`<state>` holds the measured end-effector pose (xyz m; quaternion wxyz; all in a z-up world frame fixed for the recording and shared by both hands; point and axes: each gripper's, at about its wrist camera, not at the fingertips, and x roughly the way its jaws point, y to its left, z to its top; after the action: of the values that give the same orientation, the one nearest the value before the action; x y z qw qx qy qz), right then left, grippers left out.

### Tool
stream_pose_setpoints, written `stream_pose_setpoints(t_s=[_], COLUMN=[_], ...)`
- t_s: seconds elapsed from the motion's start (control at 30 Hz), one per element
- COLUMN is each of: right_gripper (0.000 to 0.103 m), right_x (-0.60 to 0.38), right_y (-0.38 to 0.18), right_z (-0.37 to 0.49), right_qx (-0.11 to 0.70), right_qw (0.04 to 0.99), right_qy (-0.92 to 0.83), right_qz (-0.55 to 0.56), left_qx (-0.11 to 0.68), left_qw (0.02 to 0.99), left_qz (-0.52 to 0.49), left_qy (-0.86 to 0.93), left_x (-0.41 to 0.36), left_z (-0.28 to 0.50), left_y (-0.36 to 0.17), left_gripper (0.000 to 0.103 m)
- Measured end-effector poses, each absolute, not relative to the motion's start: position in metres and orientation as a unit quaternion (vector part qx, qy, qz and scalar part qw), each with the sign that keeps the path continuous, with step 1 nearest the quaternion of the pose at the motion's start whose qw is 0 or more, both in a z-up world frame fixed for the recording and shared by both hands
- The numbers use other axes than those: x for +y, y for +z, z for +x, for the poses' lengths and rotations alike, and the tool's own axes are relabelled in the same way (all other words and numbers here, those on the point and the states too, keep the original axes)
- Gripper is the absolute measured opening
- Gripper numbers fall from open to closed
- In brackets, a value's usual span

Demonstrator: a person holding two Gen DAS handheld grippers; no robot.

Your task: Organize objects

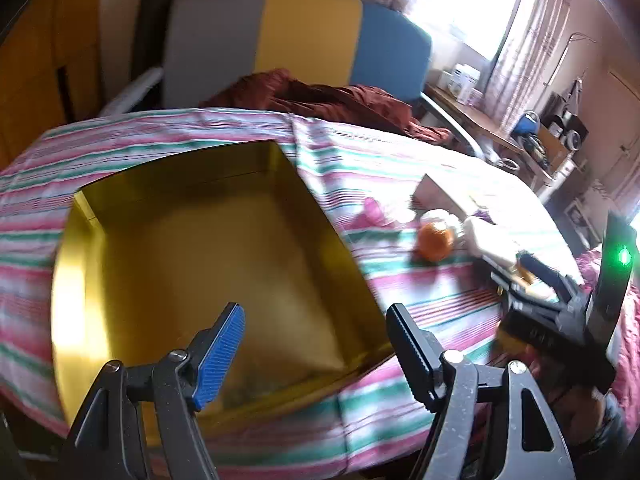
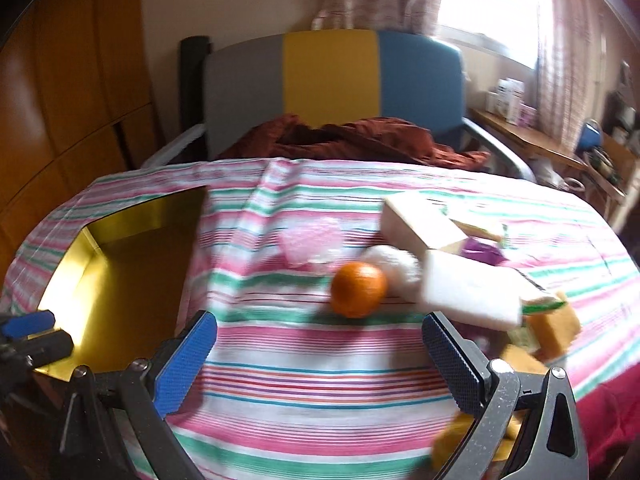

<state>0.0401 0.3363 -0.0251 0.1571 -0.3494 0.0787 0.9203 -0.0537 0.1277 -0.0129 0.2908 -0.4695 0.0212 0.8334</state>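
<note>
Left wrist view looks down on a gold tin box (image 1: 208, 248) sunk into a striped cloth (image 1: 360, 168) of pink, green and white, the box filling the picture from the centre out to nine o'clock. The left gripper (image 1: 316, 336) hangs over the box's near edge at six o'clock, its jaws spread apart with nothing between them. At three o'clock from the box lies an orange (image 1: 434, 242), with a blurred pink item (image 1: 374, 212) just beside it at ten o'clock and a white box (image 1: 486, 236) touching or nearly touching it on the far side. The right gripper (image 1: 560, 304) shows at four o'clock as a dark blurred shape with a green light. In the right wrist view, the right gripper (image 2: 320, 364) stands released, jaws wide, over bare cloth. The orange (image 2: 359, 289) sits at twelve o'clock from it, apart from both pads. The white box (image 2: 472, 292) lies at two o'clock, yellow sponges (image 2: 554, 326) near the right finger at three o'clock. The gold box (image 2: 132, 264) is at ten o'clock. Behind the cloth, a dark red blanket (image 2: 360, 140) lies before a chair back (image 2: 332, 80) in grey, yellow and blue.
</note>
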Motion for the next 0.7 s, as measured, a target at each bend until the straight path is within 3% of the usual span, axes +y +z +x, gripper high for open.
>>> stream_pose_setpoints(t_s=[0.33,0.4,0.7], right_gripper=[0.103,0.103,0.103], right_x=[0.384,0.386,0.385], right_y=[-0.022,-0.022,-0.021], right_z=[0.058,0.059,0.062], right_qx=[0.092,0.092,0.080], right_qw=[0.193,0.191,0.157], right_qy=[0.914,0.915,0.923], right_qz=[-0.345,-0.345,-0.342], left_qx=[-0.009,-0.003,-0.048], left_qw=[0.343,0.332,0.238], left_qz=[-0.533,-0.547,-0.641], left_qy=[0.774,0.768,0.728], left_x=[0.236,0.258,0.306], left_z=[-0.120,-0.133,-0.192], left_y=[-0.003,-0.010,-0.070], left_gripper=[0.075,0.082,0.089])
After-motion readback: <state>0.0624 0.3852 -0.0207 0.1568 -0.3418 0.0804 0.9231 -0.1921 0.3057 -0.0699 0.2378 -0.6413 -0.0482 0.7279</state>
